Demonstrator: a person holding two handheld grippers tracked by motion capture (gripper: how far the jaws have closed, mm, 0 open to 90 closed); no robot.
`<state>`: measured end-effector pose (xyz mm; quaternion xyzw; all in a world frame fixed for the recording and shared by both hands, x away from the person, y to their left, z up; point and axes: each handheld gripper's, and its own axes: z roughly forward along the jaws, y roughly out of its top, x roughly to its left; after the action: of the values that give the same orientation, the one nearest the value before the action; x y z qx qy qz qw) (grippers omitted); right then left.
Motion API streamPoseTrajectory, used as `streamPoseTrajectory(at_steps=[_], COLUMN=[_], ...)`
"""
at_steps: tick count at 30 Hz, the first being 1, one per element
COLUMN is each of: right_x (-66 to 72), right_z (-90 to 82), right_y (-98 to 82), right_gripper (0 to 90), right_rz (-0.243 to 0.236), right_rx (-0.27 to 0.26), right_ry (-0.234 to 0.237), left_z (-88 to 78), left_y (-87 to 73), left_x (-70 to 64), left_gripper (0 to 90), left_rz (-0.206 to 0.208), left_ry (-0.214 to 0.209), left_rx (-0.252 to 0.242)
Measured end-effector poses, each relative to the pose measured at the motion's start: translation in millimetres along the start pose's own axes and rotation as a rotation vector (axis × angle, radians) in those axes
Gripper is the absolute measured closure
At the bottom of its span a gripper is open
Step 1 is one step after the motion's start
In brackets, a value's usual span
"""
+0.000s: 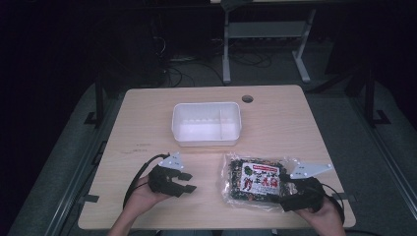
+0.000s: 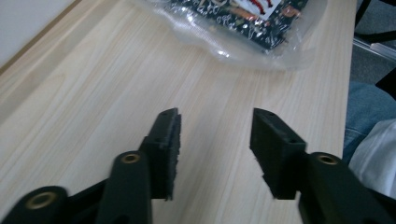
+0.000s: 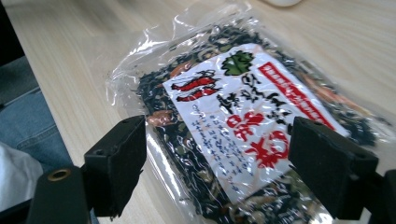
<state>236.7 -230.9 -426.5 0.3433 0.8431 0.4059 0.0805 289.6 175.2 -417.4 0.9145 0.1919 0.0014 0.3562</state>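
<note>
A: From the high view, what do you have?

B: I see the clear food packet [image 1: 255,181] lying flat on the wooden table [image 1: 147,123], nearer me than the white plastic tub [image 1: 207,124]. My left gripper [image 1: 186,182] hovers left of the packet, well apart.

A: And the left gripper view?

B: Jaws spread, nothing between them, packet ahead.

A: Right gripper view?

B: My right gripper [image 3: 217,163] is released too, its jaws straddling the packet's near end above the label; contact I cannot tell.
</note>
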Motion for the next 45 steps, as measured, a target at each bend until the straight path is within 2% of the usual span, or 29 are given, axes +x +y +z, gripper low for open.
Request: streamPoseTrajectory(at_steps=[1, 6, 8, 11, 12, 13, 14, 15, 17, 18, 22, 27, 29, 32, 33, 34, 37, 45], right_x=[-1.3, -4.2, -6.9, -11.8, -13.3, -13.3, -16.6, -16.6, -22.1, -23.9, -29.8, -36.5, -42.6, -47.1, -50.6, -50.6, -57.5, -62.1], right_z=[-4.5, -13.0, -18.1, -27.8, -30.3, -30.3, -34.7, -34.7, -38.9, -39.8, -42.1, -42.9, -43.8, -44.5, -45.0, -45.0, -45.1, -39.1], right_y=[-1.0, -3.5, -5.7, -8.5, -9.4, -9.4, -11.2, -11.2, -14.9, -16.4, -21.8, -26.7, -31.9, -36.0, -39.1, -39.1, -45.3, -50.8], right_gripper=[18.5, 18.5, 18.7, 19.3, 19.6, 19.6, 20.3, 20.3, 21.7, 22.2, 26.6, 29.6, 32.7, 35.5, 37.7, 37.7, 41.7, 46.5], right_rz=[0.021, 0.051, 0.063, 0.090, 0.097, 0.097, 0.116, 0.116, 0.148, 0.158, 0.173, 0.194, 0.231, 0.255, 0.285, 0.285, 0.334, 0.365], right_rx=[-0.012, -0.029, -0.038, -0.056, -0.060, -0.060, -0.063, -0.063, -0.059, -0.056, -0.043, -0.026, -0.009, 0.005, 0.015, 0.015, 0.029, 0.088], right_ry=[-0.008, -0.030, -0.045, -0.068, -0.075, -0.075, -0.085, -0.085, -0.097, -0.101, -0.106, -0.123, -0.134, -0.140, -0.141, -0.141, -0.129, -0.112], left_z=[3.5, 13.8, 20.2, 33.6, 33.6, 37.3, 44.4, 44.4, 56.0, 56.0, 74.9, 86.4, 90.8, 96.8, 98.7, 100.4, 104.6, 113.0], left_y=[5.8, 20.5, 30.0, 51.8, 51.8, 57.3, 67.6, 67.6, 79.7, 79.7, 90.7, 94.8, 96.3, 98.2, 98.5, 98.6, 98.7, 97.8], left_x=[-1.1, -1.8, -2.8, -6.2, -6.2, -7.4, -8.9, -8.9, -10.1, -10.1, -9.6, -8.6, -8.7, -9.6, -9.9, -9.9, -9.7, -10.2], left_gripper=[63.6, 72.9, 74.1, 78.7, 80.2, 80.2, 81.4, 81.9, 84.3, 84.9, 85.5, 85.5, 85.5, 85.6, 86.0, 86.0, 86.1, 86.6], left_rz=[0.009, 0.021, 0.026, 0.059, 0.059, 0.066, 0.071, 0.071, 0.073, 0.073, 0.067, 0.064, 0.067, 0.071, 0.071, 0.072, 0.073, 0.076], left_ry=[-0.012, -0.041, -0.053, -0.070, -0.070, -0.073, -0.076, -0.076, -0.072, -0.072, -0.058, -0.053, -0.047, -0.045, -0.042, -0.041, -0.035, -0.032], left_rx=[0.007, 0.011, 0.025, 0.055, 0.055, 0.058, 0.067, 0.067, 0.087, 0.087, 0.120, 0.143, 0.153, 0.168, 0.173, 0.177, 0.193, 0.224])
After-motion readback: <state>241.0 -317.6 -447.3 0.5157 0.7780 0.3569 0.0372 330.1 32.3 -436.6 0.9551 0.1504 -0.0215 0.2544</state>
